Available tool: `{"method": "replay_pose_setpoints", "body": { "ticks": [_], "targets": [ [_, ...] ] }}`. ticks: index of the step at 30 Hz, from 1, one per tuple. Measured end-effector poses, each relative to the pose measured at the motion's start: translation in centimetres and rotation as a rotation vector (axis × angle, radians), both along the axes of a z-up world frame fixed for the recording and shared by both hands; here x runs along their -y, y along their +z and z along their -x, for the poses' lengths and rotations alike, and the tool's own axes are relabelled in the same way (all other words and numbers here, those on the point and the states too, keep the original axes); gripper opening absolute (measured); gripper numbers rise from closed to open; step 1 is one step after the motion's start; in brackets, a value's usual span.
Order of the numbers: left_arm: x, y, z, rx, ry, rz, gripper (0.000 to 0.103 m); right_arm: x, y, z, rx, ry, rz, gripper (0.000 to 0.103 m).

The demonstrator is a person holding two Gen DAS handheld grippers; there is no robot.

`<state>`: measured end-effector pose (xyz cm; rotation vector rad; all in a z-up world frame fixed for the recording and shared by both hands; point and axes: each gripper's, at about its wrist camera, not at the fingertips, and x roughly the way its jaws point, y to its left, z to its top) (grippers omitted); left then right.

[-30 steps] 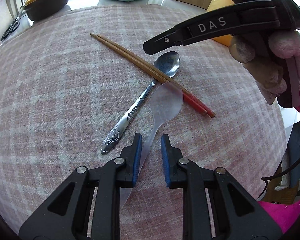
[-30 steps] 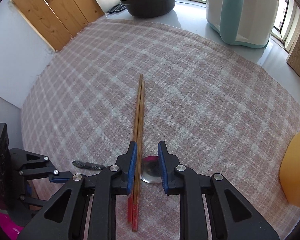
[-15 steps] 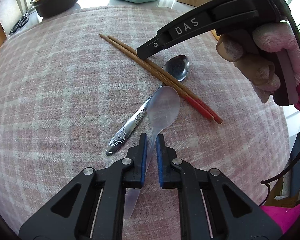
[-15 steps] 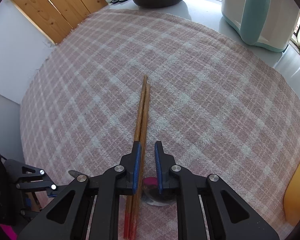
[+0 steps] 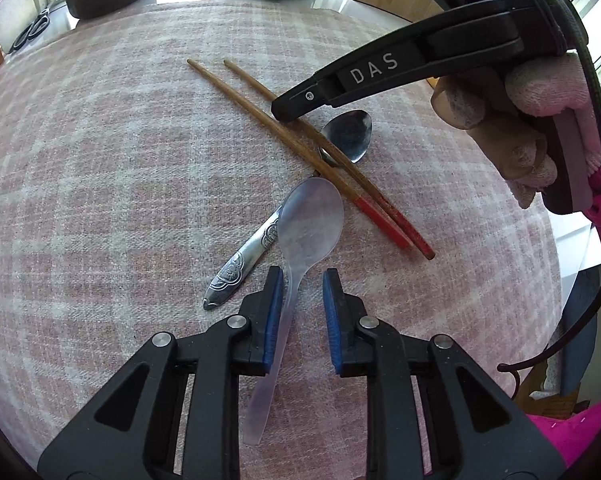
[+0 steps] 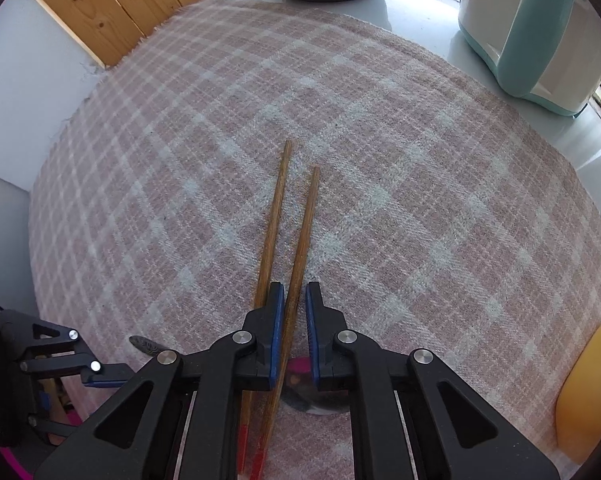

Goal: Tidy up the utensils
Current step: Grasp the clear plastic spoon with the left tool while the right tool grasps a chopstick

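Item: my left tongs point(image 5: 300, 280) opening, clear plastic spoon point(image 5: 310, 220) between them unpinched; my right tongs point(image 6: 293, 292) closing around one wooden chopstick point(image 6: 300, 256) on the plaid tabletop point(image 6: 420, 200).

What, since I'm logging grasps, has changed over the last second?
The left claw squeezed the plastic spoon and is now opening, with the spoon lying loose inside it. The chopsticks splayed apart; the right claw is closing around only one. The metal spoon stayed put.
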<state>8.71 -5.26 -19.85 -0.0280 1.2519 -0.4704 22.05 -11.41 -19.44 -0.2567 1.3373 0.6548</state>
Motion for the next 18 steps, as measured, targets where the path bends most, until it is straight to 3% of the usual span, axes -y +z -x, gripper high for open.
{"method": "replay_pose_setpoints", "body": {
  "ticks": [12, 14, 15, 18],
  "targets": [
    [1.9, -0.8, -3.8, 0.017, 0.005, 0.031, 0.022, 0.9, -0.2, -0.7, -0.019, -0.066, -0.031, 0.007],
    [2.5, -0.8, -3.9, 0.043, -0.003, -0.002, 0.016, 0.5, -0.2, -0.8, -0.021, -0.07, -0.03, 0.007],
    [2.8, -0.8, -3.7, 0.053, -0.011, -0.018, 0.008, 0.4, -0.2, -0.8, -0.021, -0.068, -0.027, 0.007],
    [3.1, -0.8, -3.6, 0.056, -0.017, -0.013, 0.005, 1.1, 0.0, -0.5, -0.015, -0.067, -0.013, 0.006]
  ]
}}
